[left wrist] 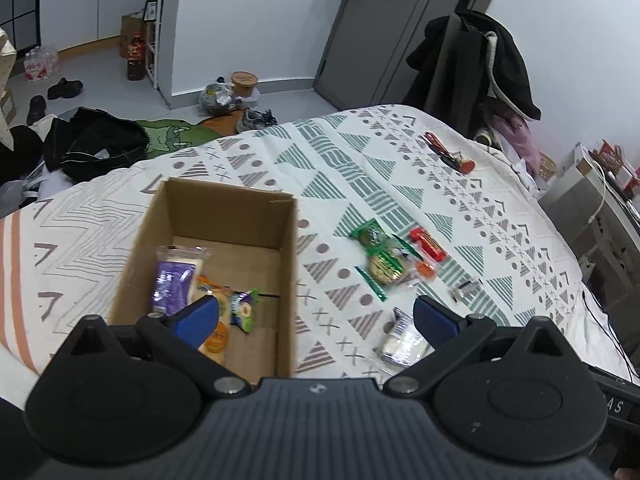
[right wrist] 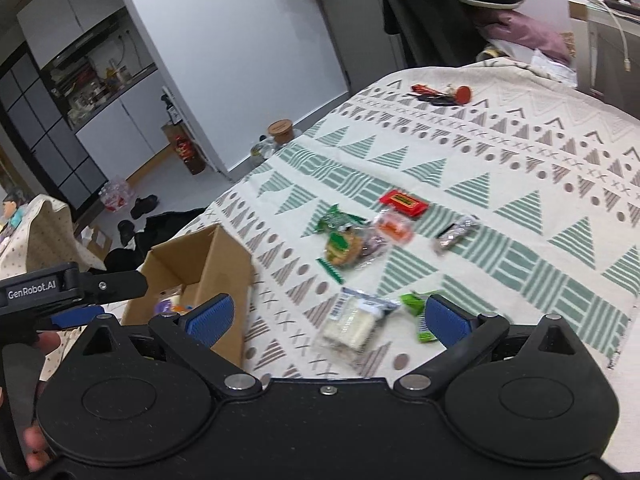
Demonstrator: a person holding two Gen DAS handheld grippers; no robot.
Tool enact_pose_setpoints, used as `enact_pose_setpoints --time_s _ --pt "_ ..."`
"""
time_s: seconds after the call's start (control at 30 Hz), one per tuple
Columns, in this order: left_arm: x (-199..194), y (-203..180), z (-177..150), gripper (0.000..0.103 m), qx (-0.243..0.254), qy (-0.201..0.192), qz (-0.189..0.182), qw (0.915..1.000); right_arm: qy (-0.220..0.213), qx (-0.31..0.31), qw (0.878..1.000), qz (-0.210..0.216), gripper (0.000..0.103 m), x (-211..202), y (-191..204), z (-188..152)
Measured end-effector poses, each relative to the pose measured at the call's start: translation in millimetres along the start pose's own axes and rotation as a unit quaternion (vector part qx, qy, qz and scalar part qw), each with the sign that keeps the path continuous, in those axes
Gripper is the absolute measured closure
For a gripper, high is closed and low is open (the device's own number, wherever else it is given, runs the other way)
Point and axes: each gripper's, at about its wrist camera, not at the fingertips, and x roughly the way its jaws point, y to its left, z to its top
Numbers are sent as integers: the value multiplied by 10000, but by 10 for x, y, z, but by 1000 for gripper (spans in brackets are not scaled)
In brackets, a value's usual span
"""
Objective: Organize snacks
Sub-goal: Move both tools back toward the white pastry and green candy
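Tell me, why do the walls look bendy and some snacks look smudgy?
Left wrist view: the fisheye lens curves the door and walls, snacks look sharp. Right wrist view: same bending, and the clear white snack packet looks smeared by motion blur.

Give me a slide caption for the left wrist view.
Open left gripper above brown cardboard box holding three snack packets, more wrapped snacks on patterned bedspread.

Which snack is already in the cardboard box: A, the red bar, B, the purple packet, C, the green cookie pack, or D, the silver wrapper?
B: the purple packet lies on the floor of the box, while the red bar, green cookie pack and silver wrapper all lie out on the bedspread.
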Motion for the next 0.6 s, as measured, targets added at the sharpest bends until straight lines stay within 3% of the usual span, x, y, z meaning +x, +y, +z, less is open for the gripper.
enact_pose_setpoints --time_s 0.2,0.6 --pt "22 -266 -52 0 326 99 -103 9994 -74 171 9998 -81 0 -77 -294 -27" --pt "255 -603 -193 1 629 152 -84 9979 -71 1113 9938 28 1 28 -710 -137"
